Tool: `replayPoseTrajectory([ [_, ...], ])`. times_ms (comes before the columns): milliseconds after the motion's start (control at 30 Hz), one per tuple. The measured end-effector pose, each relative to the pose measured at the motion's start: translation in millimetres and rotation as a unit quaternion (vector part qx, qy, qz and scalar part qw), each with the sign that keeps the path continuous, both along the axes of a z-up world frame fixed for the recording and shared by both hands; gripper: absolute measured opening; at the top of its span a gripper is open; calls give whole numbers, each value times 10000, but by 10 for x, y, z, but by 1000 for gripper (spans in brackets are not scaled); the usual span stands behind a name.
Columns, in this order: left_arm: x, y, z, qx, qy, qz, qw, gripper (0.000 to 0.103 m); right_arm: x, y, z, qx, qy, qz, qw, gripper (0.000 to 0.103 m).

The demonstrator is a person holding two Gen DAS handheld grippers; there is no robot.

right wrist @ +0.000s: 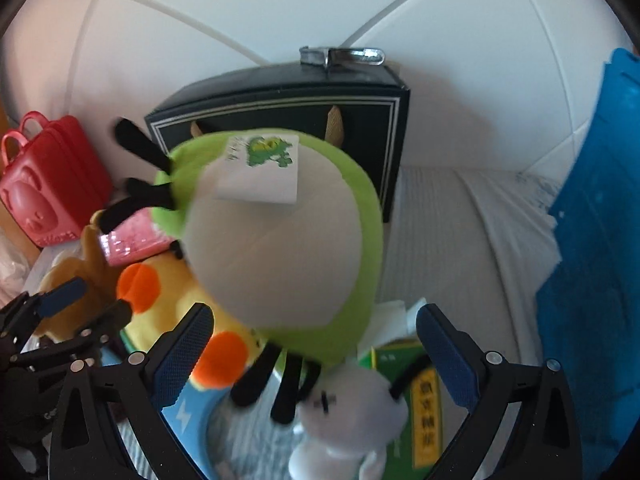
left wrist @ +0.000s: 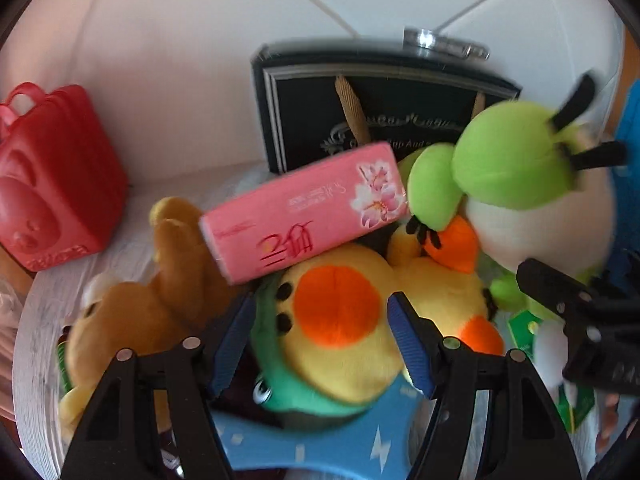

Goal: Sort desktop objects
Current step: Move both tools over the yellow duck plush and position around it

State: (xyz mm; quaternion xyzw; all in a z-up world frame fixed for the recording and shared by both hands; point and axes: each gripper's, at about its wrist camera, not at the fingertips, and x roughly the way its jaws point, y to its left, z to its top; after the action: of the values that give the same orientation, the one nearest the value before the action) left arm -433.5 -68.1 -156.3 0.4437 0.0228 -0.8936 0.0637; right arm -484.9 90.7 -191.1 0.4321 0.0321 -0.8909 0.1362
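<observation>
A heap of toys lies on the white cloth. In the left wrist view my left gripper [left wrist: 322,340] is open, its blue pads either side of a yellow plush with orange patches [left wrist: 340,332]. A pink tissue pack [left wrist: 304,208] rests on the heap, a brown bear plush [left wrist: 160,292] at left. A green and white plush [left wrist: 532,200] is at right. In the right wrist view my right gripper [right wrist: 314,356] is open around the lower part of that green plush [right wrist: 280,240], which fills the centre; whether the pads touch it is unclear.
A black gift box [left wrist: 360,120] stands behind the heap against the white wall, a metal clip [left wrist: 444,42] on top. A red toy suitcase [left wrist: 52,180] sits far left. A blue bin [right wrist: 600,240] is at right. A green box [right wrist: 424,400] and a small white plush [right wrist: 352,412] lie low.
</observation>
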Motion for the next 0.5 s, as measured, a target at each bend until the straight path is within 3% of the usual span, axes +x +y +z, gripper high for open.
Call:
replayPoseTrajectory([
  [67,-104,-21,-112,221,-25,72,9997,68,-93,-18,-119,-46,-24,-18,10000,101],
  [100,-83,-39,-102,308,102,107,9994,65,-99,-10,-152,-116,-6,11,9999,93],
  [133,-39,-43,-84,376,153,65,9992,57,-79,-12,-180,-252,-37,97,9996,60],
  [267,291,61,39,309,304,-158,9989,34,188,-12,-156,-162,42,220,9996,52],
  [367,634,156,135,312,247,-232,9989,25,540,102,-71,-495,-81,235,9985,49],
  [433,918,232,207,290,203,-228,9991,12,833,204,16,-646,-133,238,9975,48],
  [500,1244,297,294,384,154,-225,9989,10,1094,319,66,-832,-321,279,9956,48],
])
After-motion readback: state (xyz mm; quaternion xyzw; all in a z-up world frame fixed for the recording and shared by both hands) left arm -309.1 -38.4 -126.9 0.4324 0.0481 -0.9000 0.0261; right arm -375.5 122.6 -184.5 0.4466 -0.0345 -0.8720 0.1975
